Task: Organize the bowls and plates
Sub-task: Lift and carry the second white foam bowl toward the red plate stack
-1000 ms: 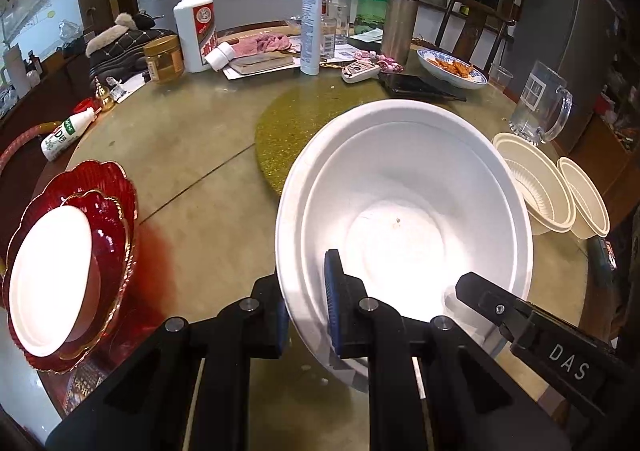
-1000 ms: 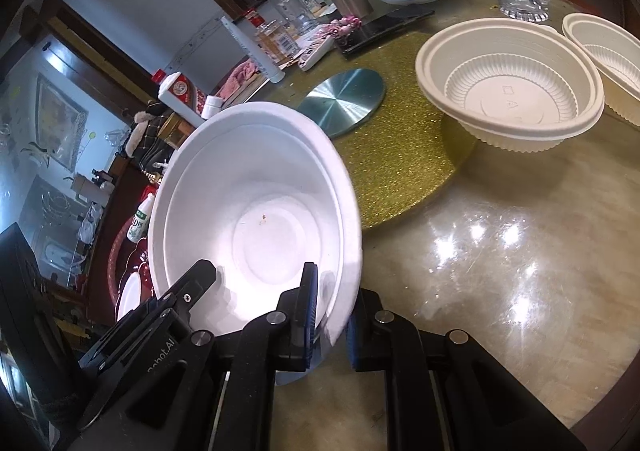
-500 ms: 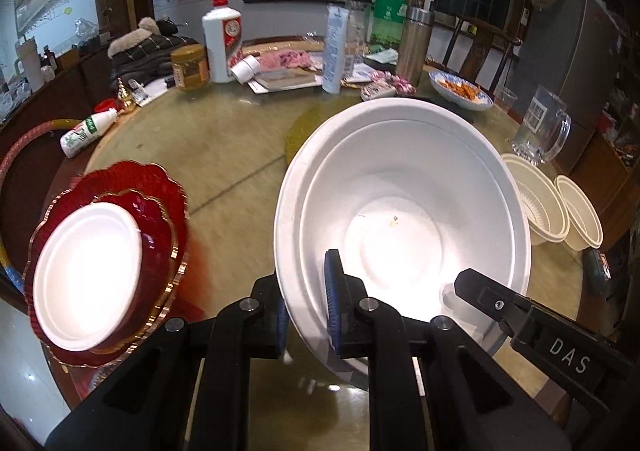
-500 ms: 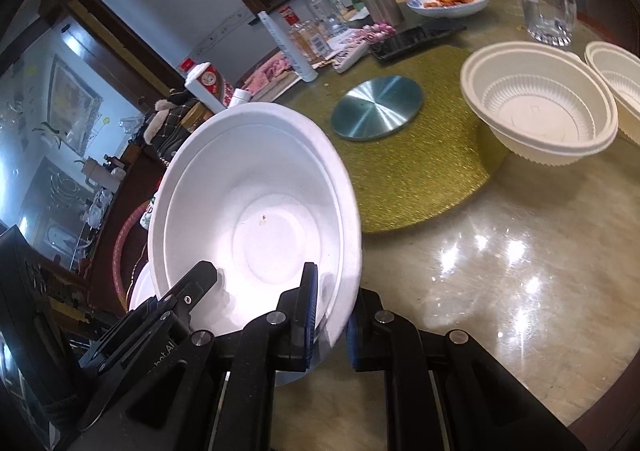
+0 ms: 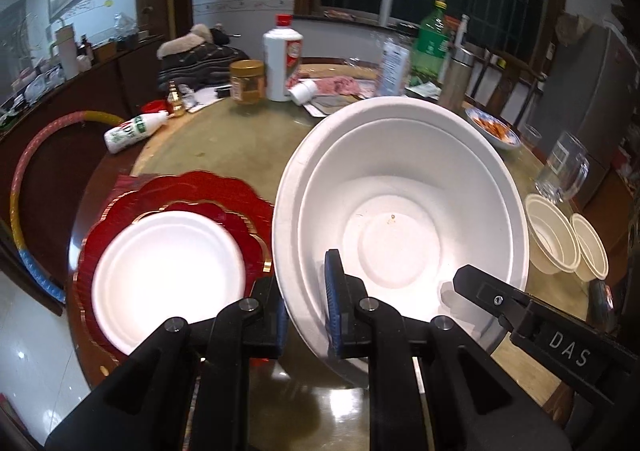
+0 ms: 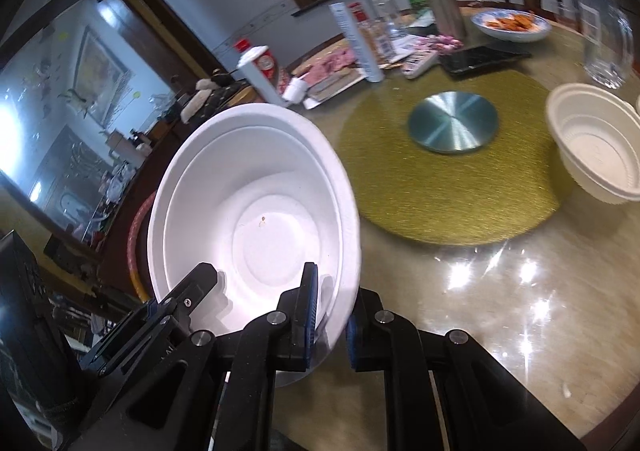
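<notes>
A large white bowl is held in the air between both grippers. My left gripper is shut on its left rim. My right gripper is shut on its right rim and shows as a black finger at the lower right of the left wrist view. The bowl also shows in the right wrist view. To its left a white plate lies on stacked red plates at the table's left edge. Two cream plastic bowls stand at the right.
Round table with a gold turntable mat and metal disc. Bottles, a jar, a glass mug, a food dish and clutter fill the far side. A hoop leans at left.
Both grippers have carried the white bowl to the left and up, towards the red plate stack. The stack now sits right beside the bowl; the cream bowls have receded to the right.
</notes>
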Demonstrator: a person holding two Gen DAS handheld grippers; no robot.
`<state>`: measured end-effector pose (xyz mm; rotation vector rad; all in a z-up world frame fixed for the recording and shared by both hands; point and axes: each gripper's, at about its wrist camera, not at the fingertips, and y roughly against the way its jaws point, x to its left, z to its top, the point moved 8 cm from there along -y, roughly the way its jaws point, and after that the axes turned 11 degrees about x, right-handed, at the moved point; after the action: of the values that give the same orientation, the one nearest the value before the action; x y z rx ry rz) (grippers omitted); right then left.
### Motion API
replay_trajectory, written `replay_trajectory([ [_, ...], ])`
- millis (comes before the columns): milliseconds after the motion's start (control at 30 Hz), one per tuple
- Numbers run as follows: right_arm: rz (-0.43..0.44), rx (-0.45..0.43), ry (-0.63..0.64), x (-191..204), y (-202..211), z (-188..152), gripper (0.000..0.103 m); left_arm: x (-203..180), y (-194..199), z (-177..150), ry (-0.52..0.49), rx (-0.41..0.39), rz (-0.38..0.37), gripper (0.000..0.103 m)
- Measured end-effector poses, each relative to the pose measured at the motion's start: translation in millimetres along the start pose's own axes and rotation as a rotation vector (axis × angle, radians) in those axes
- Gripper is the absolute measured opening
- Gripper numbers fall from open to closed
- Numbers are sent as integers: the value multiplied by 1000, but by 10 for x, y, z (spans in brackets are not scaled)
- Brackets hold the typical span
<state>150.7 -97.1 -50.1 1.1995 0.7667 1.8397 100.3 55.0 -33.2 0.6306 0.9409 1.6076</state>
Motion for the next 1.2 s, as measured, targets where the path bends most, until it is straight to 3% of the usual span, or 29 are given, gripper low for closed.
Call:
replay_trajectory([
  [300,17,24,69,436,-174,-1,12,404,43,22,76,-14,27,14],
  [1200,40,89,203,1184,-516,-142,12,1155,188,-127,229,-42,35,14],
])
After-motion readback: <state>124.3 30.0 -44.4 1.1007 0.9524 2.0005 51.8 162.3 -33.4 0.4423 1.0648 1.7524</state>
